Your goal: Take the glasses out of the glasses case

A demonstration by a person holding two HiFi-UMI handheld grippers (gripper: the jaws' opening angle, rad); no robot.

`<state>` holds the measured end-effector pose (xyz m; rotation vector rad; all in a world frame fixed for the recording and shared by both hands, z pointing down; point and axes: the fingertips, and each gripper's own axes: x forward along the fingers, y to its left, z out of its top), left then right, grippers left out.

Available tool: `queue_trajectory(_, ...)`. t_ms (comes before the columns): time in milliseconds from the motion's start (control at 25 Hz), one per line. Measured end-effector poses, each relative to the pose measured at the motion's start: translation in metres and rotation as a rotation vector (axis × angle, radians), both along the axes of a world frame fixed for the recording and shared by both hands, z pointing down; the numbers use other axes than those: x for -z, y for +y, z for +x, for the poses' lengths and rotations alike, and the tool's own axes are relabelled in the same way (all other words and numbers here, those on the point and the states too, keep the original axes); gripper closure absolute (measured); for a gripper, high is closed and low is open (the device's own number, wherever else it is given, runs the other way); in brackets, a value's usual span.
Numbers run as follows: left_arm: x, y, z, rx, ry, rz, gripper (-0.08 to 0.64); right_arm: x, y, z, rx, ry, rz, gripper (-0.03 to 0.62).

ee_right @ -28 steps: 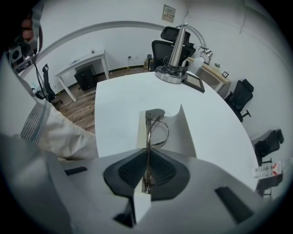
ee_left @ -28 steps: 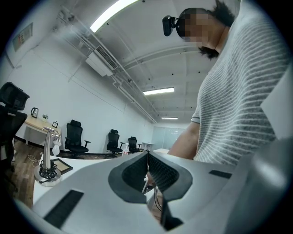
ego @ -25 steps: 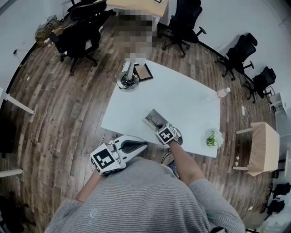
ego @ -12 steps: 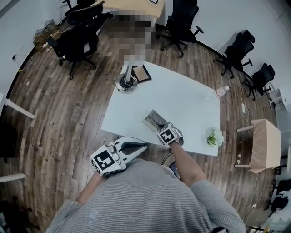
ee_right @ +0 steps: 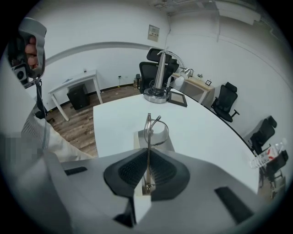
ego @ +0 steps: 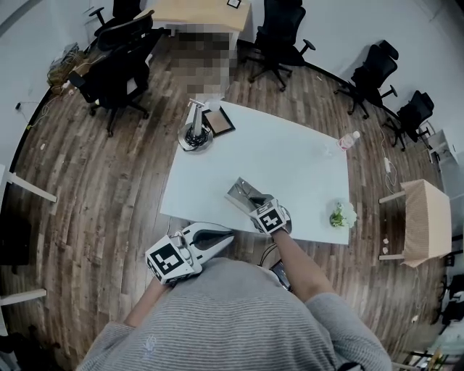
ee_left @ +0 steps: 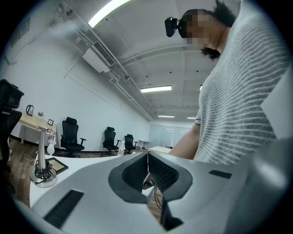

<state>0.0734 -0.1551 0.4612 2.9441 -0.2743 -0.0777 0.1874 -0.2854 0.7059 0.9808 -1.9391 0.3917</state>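
Right gripper (ee_right: 148, 160): clamped on thin wire-framed glasses (ee_right: 147, 129)
Left gripper (ee_left: 147, 160): jaws together, empty
Open grey glasses case (ego: 242, 191): on white table (ego: 290, 159), by the glasses

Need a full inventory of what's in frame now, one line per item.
table: one, white, middle of the wood floor
case: one, grey, open, near edge of the table
glasses: one pair, thin metal, held just above the case
stand: one, silver, far left corner of the table
picture frame: one, dark, beside the stand
bottle: one, clear, far right edge of the table
flowers: one bunch, white and green, near right corner of the table
chairs: at least five, black, around the room
desk: one, wooden, far side of the room
side table: one, light wood, right of the table
left gripper: shut, empty, off the table by the person's body
right gripper: shut on the glasses
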Motion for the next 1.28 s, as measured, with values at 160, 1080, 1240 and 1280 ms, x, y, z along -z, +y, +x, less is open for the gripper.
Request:
queue_trajectory(160, -0.002, 0.002, 0.004, -0.021, -0.012, -0.007, 0.548, 0.013, 0.002, -0.007, -0.026, -0.05, 0.04, 0.566)
queue_trajectory(1080, -0.01, 0.012, 0.039, -0.138, -0.084, -0.02, 0.548, 0.115, 0.007, -0.008, -0.227, -0.434, 0.316, 0.566)
queue_trajectory(1240, -0.011, 0.015, 0.044, -0.142, -0.099, -0.019, 0.548, 0.136, 0.013, -0.004, -0.248, -0.481, 0.369, 0.566)
queue_trajectory(1280, -0.011, 0.015, 0.046, -0.141, -0.102, -0.015, 0.548, 0.142, 0.015, -0.002, -0.256, -0.495, 0.383, 0.566)
